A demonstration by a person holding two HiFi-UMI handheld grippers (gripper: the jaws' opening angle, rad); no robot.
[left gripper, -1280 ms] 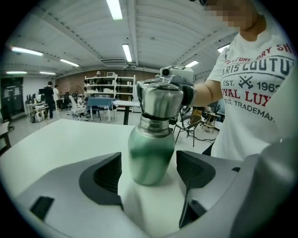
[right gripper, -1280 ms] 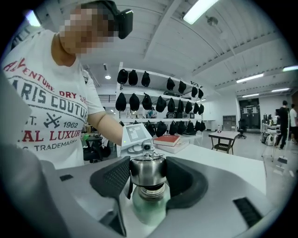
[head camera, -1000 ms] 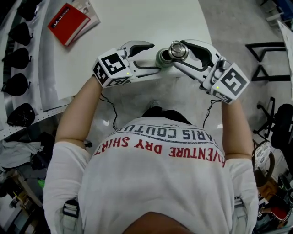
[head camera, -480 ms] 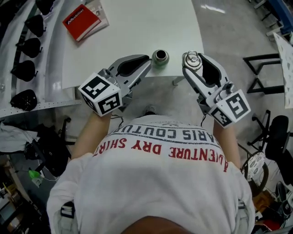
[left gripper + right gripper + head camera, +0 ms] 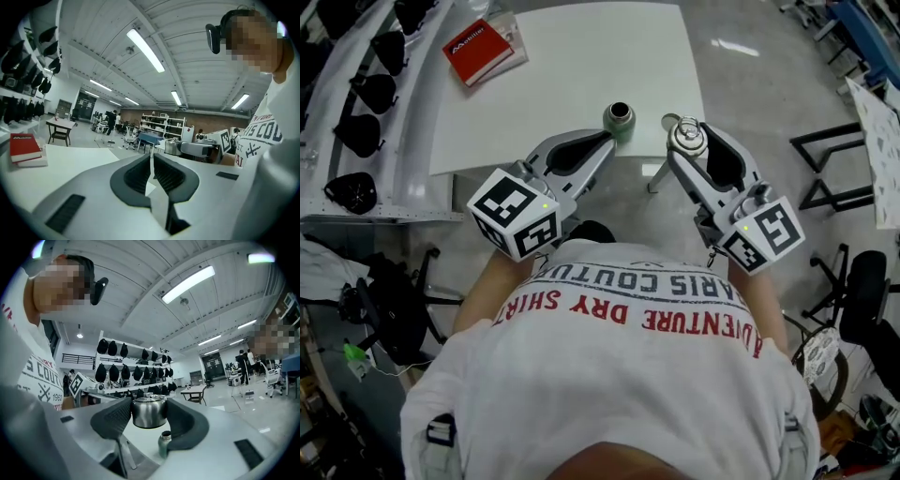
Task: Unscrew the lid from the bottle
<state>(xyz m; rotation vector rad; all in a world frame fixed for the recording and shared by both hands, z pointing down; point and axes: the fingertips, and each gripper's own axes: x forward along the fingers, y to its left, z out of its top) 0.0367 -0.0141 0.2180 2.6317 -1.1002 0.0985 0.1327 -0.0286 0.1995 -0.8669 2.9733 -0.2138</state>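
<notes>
A small green bottle (image 5: 619,119) stands upright and uncapped near the front edge of the white table (image 5: 572,66). Its mouth shows dark from above. My right gripper (image 5: 687,132) is shut on the silver metal lid (image 5: 686,139), held off the table's front right corner, right of the bottle. In the right gripper view the lid (image 5: 149,412) sits between the dark pads, with the bottle (image 5: 164,444) lower and beyond. My left gripper (image 5: 604,142) hangs just short of the bottle, its jaws closed together with nothing between them (image 5: 152,161).
A red book (image 5: 476,49) lies on other paper at the table's far left. Racks of black helmets (image 5: 356,131) line the left side. A table leg (image 5: 654,176) shows under the front edge. Black metal frames (image 5: 830,150) and chairs stand on the floor at right.
The left gripper let go of the bottle, shut and drew back. The right gripper carried the lid off the bottle, to the right and toward me. The bottle now stands alone and uncapped.
</notes>
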